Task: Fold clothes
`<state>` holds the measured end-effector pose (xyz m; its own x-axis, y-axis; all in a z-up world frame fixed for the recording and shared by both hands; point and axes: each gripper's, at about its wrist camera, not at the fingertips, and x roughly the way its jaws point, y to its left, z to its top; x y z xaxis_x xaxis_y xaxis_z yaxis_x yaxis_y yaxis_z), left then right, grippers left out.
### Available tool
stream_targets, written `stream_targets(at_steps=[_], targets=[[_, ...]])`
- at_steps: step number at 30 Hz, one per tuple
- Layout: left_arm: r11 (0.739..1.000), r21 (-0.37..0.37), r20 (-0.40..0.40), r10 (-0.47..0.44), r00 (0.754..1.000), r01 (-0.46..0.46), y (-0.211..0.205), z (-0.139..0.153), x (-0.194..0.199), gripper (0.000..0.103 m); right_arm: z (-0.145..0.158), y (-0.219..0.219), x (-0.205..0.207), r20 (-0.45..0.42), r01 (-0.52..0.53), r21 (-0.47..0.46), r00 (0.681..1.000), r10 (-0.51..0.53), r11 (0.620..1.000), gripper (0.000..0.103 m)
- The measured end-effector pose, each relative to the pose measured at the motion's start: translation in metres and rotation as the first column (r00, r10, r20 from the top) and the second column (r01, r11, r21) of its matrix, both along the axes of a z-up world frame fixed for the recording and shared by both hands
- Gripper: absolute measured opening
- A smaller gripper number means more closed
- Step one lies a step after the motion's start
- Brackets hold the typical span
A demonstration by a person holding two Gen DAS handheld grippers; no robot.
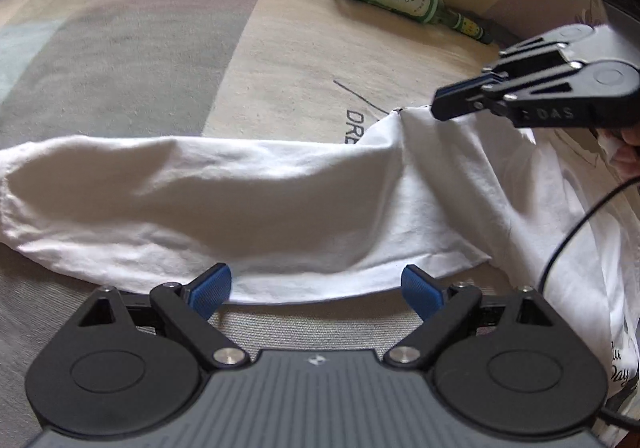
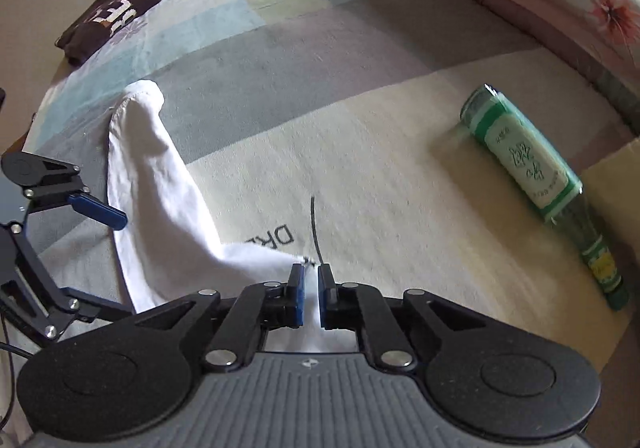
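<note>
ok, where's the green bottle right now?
The green bottle lies on its side on the cream stripe of the bedspread, at the right of the right wrist view, beyond the white garment.

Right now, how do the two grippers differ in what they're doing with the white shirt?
The right gripper is shut on a bunched corner of the white shirt, lifting it off the bedspread; the left gripper stands open with nothing between its pads. The right one pinches the shirt by the printed lettering; the left one hovers at the shirt's near folded edge without touching it. Both are black with blue pads and point down at the same shirt.
</note>
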<state>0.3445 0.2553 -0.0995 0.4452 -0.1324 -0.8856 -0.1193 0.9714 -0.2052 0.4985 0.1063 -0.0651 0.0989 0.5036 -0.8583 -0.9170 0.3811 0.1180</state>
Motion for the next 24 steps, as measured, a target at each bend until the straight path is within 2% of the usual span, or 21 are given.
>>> stream_targets(at_steps=[1,4,8,11,14,17,19,21,24], targets=[[1.0,-0.018,0.006,0.006,1.0,-0.006,0.002,-0.004,0.001,0.101,-0.002,-0.004,-0.003,-0.007,0.009,-0.006,1.0,-0.009,1.0,0.01],[0.998,-0.05,0.041,0.036,0.999,-0.034,0.004,-0.005,0.0,0.102,-0.004,-0.017,-0.01,-0.021,0.035,-0.017,0.999,-0.036,0.999,0.011],[0.999,-0.03,0.08,0.037,0.996,-0.035,0.001,-0.005,0.0,0.102,-0.004,-0.028,-0.012,-0.048,0.076,-0.011,0.996,-0.076,0.997,0.016],[0.998,-0.009,0.055,0.066,0.996,-0.066,-0.002,0.001,0.005,0.102,-0.001,-0.033,-0.012,-0.06,0.106,0.003,0.993,-0.105,0.994,0.019],[0.995,0.006,0.03,0.1,0.995,-0.1,-0.004,0.009,0.01,0.094,0.004,-0.038,-0.011,-0.059,0.118,0.018,0.991,-0.117,0.993,0.022],[0.995,0.02,0.096,0.095,0.991,-0.097,0.001,0.018,0.013,0.093,0.006,-0.044,-0.012,-0.06,0.13,0.026,0.99,-0.128,0.991,0.026],[0.994,0.046,0.104,0.098,0.99,-0.103,0.008,0.018,0.02,0.088,0.007,-0.048,-0.013,-0.06,0.135,0.026,0.989,-0.133,0.991,0.026],[0.989,0.02,0.07,0.143,0.987,-0.145,0.018,0.01,0.02,0.075,0.007,-0.052,-0.015,-0.061,0.139,0.025,0.989,-0.137,0.99,0.026],[0.976,-0.035,0.035,0.216,0.976,-0.215,0.025,0.001,-0.005,0.072,0.009,-0.058,-0.017,-0.072,0.152,0.028,0.986,-0.15,0.988,0.027]])
